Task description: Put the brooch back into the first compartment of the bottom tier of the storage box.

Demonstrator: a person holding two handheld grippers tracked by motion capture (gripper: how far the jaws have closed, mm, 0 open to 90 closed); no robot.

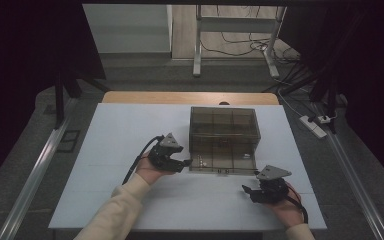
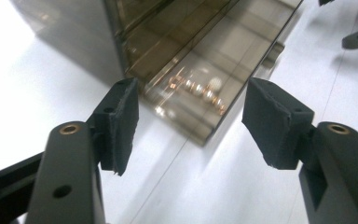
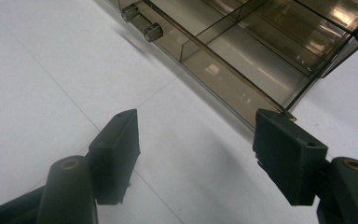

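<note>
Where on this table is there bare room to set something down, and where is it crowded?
Free: the wide white stretch left of the smoky box, out to the table edge, and the strip along the near edge between the forearms. Crowded: the pulled-out drawer, flanked by the left gripper and right gripper.

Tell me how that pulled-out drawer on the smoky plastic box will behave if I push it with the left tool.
The drawer looks like thin, stiff clear plastic, so it probably slides rather than flexes. The box looks light on the smooth white table and may skid back. The small beaded piece inside lies loose and may shift. The left tool is open beside it.
</note>
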